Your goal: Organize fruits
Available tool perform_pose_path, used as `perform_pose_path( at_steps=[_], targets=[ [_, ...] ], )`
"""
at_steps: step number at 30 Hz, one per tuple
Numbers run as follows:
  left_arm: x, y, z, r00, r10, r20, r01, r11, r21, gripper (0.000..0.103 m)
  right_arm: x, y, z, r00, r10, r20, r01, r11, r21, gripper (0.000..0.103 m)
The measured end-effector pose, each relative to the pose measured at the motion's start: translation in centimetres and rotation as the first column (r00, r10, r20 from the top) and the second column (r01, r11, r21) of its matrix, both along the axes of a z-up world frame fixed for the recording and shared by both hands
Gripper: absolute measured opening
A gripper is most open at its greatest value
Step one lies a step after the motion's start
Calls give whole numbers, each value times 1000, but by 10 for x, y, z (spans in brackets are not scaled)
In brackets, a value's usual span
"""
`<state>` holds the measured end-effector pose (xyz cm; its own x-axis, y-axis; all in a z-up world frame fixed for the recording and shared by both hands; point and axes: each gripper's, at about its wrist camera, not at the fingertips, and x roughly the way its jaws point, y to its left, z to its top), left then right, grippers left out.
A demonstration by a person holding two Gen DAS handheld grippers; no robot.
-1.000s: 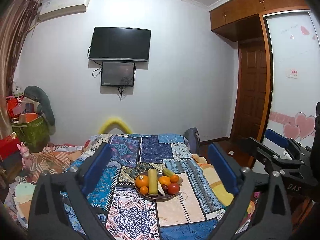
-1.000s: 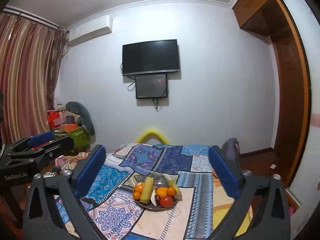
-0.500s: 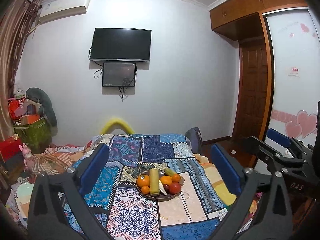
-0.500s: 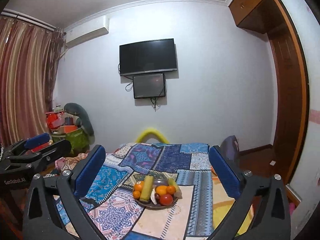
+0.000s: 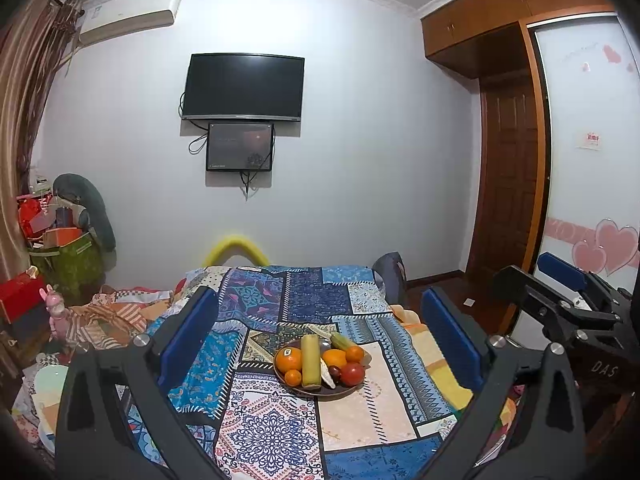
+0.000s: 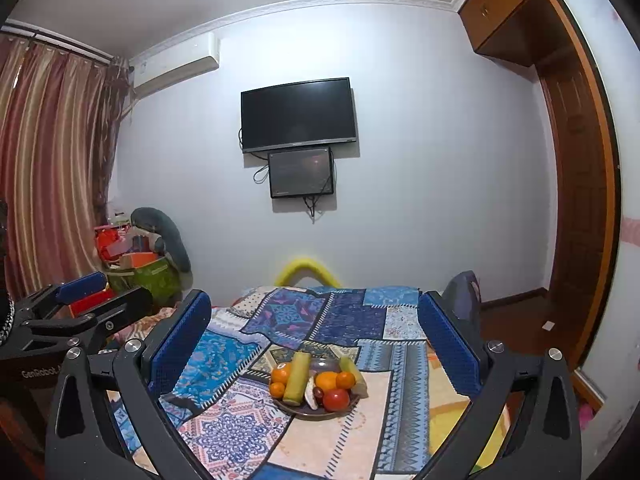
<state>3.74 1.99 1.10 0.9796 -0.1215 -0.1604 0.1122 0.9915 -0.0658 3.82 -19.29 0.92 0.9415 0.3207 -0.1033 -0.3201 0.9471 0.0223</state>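
Both claws raised above a bed, aimed at the far wall. Left gripper (image 5: 318, 334) spread wide, blue pads (image 5: 190, 332) far apart, nothing between them but air. Right gripper (image 6: 314, 338) likewise gaping to full width, nothing in its grasp; seen again from the left wrist view at 3 o'clock, well off to the side of the bed.

Spread over the bed, a patchwork cloth (image 5: 276, 428) of blue, cream and pink panels, slightly rumpled toward 10 o'clock. Resting on it near the middle, a dark plate (image 5: 340, 391) heaped with fruit: a large orange (image 5: 289, 360) at the plate's 9 o'clock, a smaller one just below it, a pale yellow-green cylinder (image 5: 310, 364) lying lengthwise beside them, two more oranges and a red tomato (image 5: 352, 373) toward 4 o'clock, a green piece at 1 o'clock. Plate well apart from both sets of fingers, farther along the bed.

Beyond the cloth, at 12 o'clock, a yellow arched bar (image 5: 236, 248) at the bed's end, then a pale wall carrying a black television (image 5: 242, 86) with a smaller dark screen (image 5: 240, 146) just beneath. Air conditioner (image 5: 128, 16) near 11 o'clock, striped curtain (image 6: 48, 168) at 9 o'clock, cluttered boxes and a green bag (image 5: 68, 264) below it. Wooden door (image 5: 508, 180) and overhead cupboards toward 2 o'clock, a white panel with pink hearts (image 5: 608, 248) at 3 o'clock.
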Motion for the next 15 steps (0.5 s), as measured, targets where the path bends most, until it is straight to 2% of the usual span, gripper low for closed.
perform_pose_path(
  at_steps=[15],
  targets=[
    [1, 1, 1, 1000, -2, 3, 2, 1000, -6, 103, -1, 2, 4, 1000, 3, 4, -3, 1000, 2, 103]
  ],
)
